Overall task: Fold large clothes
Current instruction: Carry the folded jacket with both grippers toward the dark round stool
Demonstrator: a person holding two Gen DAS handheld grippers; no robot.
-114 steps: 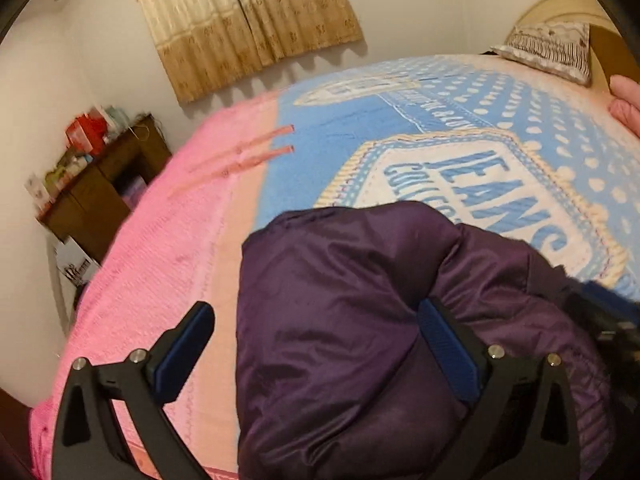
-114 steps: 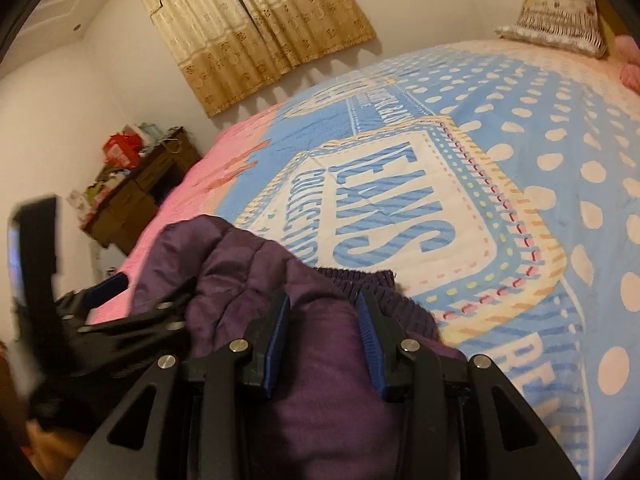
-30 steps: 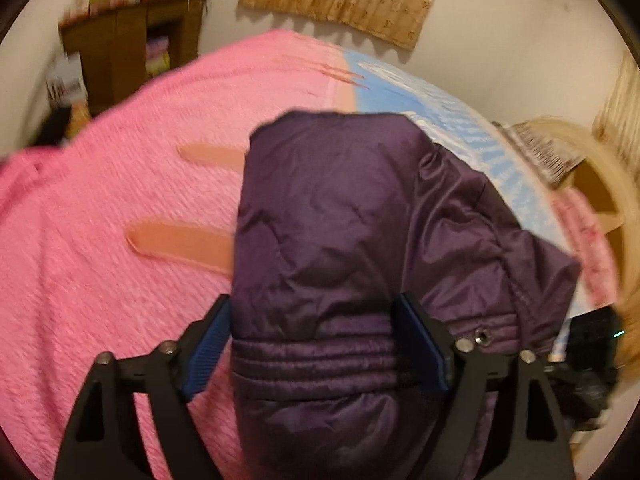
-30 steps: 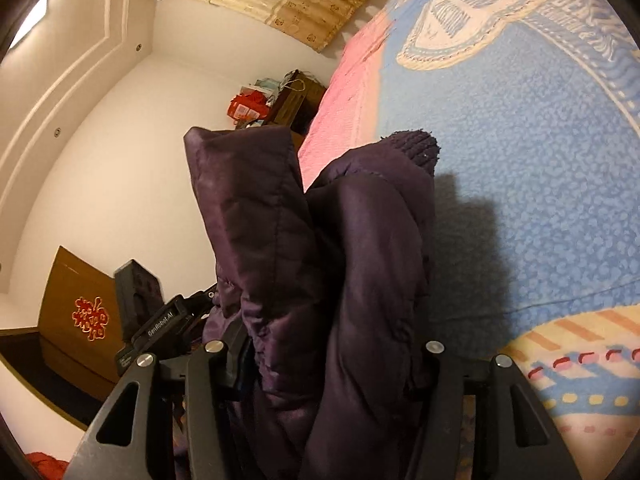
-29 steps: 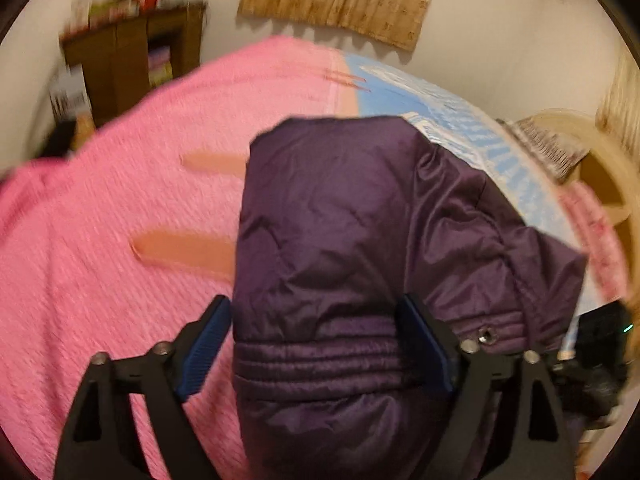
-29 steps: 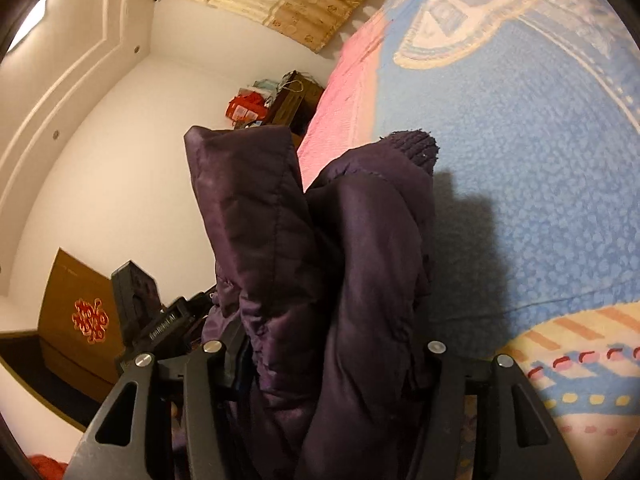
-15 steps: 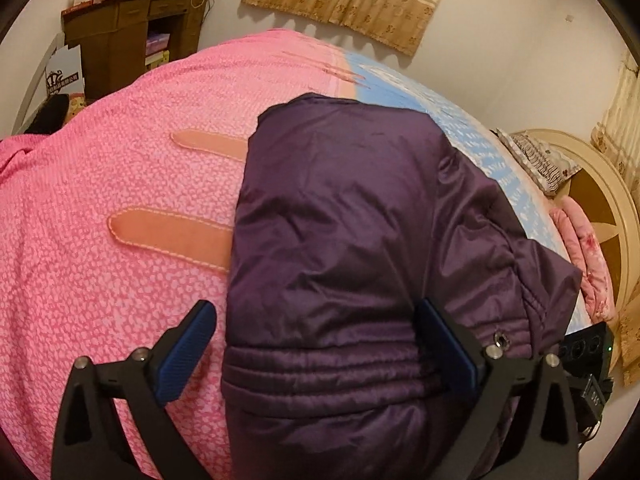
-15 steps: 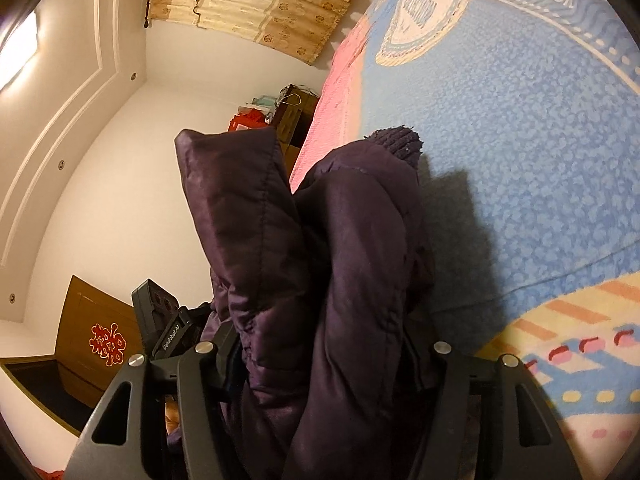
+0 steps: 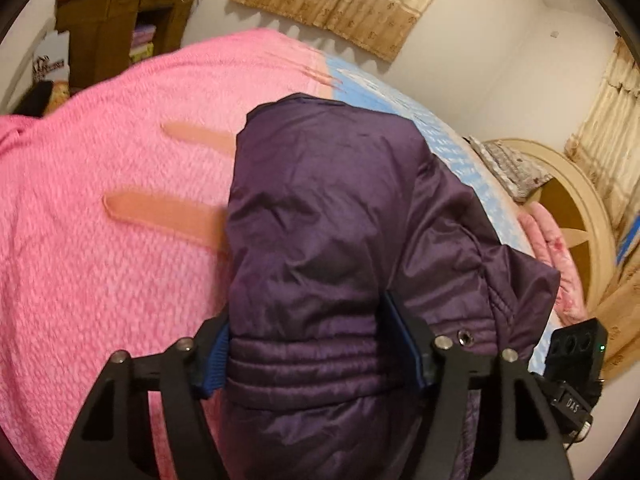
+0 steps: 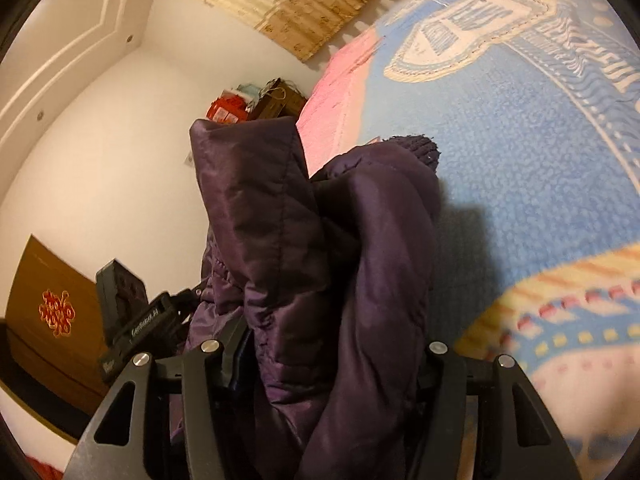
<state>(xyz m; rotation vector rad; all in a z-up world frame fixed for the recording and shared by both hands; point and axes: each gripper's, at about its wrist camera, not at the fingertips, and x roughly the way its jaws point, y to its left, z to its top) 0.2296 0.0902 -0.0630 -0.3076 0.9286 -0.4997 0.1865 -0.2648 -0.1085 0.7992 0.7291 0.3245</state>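
A dark purple padded jacket point(image 9: 328, 216) is folded into a thick bundle and held above the bed. My left gripper point(image 9: 308, 344) is shut on its ribbed hem end, with the blue pads point(image 9: 404, 344) pressing both sides. In the right wrist view the jacket point(image 10: 320, 264) stands up between the fingers, and my right gripper point(image 10: 324, 360) is shut on the bunched fabric. A knitted purple cuff point(image 10: 420, 148) pokes out at the top. The other gripper's body point(image 10: 132, 320) shows to the left.
The bed has a pink blanket point(image 9: 100, 208) on the left and a blue patterned blanket point(image 10: 520, 152) on the right. A wooden cabinet point(image 9: 120, 32) stands by the wall. A pillow point(image 9: 508, 164) and a round headboard point(image 9: 576, 208) lie far right.
My left gripper has closed from a wider stance onto the jacket's hem. The bundle has shifted slightly in both views, and the right gripper keeps its hold.
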